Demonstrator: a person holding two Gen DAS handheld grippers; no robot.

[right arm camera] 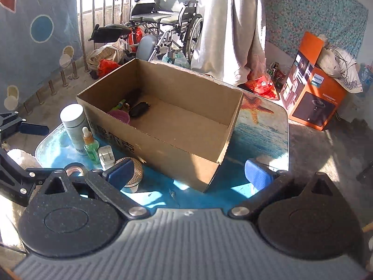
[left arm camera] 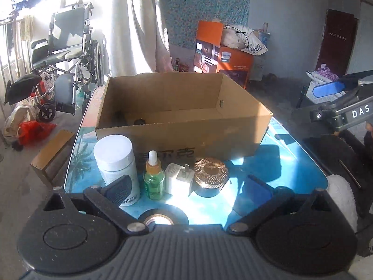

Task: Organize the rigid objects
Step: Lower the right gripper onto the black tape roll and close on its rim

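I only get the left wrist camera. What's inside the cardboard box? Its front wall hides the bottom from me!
Observer: In the right wrist view, a black oval case lies on the floor of the cardboard box, at the end nearest the white bottle.
Operator: Ooh! Is anything else in there with it?
Observer: Yes, a pink thing and a small green thing sit right beside the case. I cannot tell what they are.
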